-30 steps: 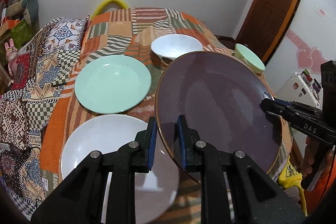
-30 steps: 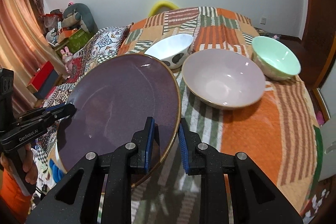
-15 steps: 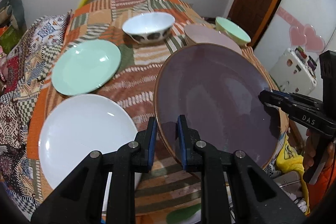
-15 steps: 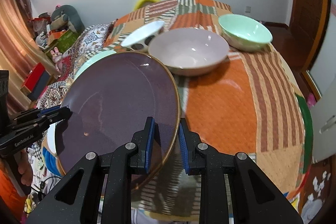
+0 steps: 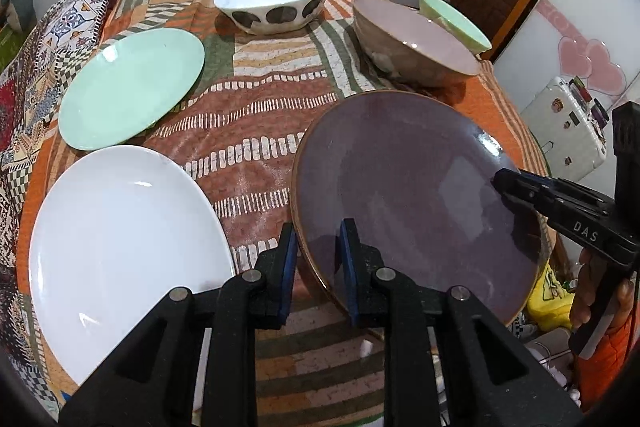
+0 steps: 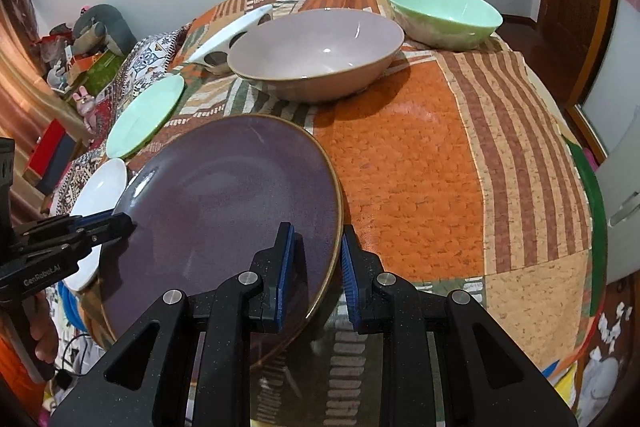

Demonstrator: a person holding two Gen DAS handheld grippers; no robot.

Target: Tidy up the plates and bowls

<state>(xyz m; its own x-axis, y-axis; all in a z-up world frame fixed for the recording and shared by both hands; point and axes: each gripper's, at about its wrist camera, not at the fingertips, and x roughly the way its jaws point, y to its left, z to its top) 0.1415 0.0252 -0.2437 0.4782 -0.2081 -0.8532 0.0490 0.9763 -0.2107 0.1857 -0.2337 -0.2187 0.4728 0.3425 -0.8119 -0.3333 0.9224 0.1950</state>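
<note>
The purple plate (image 5: 416,195) is held between both hand-held grippers: the left hand-held gripper (image 5: 318,259) straddles its near-left rim, and the right hand-held gripper (image 6: 314,259) straddles the opposite rim. In both, the blue pads now stand wider apart than a second ago, with a visible gap at the outer pad, so whether they still pinch the rim or have let go cannot be told. The plate has come down and toward the near edge of the quilt-covered bed (image 6: 420,163): a second ago it was raised and hid the bowls, now it lies low and nearly flat over the patchwork, its near rim overhanging the bed's edge. The pink bowl (image 5: 416,43), the mint bowl (image 5: 456,21) behind it and the white spotted bowl (image 5: 274,3) now show in full beyond the plate. The white plate (image 5: 120,251) lies just left of the purple plate, apart from it, and the mint plate (image 5: 132,87) sits behind the white one.
</note>
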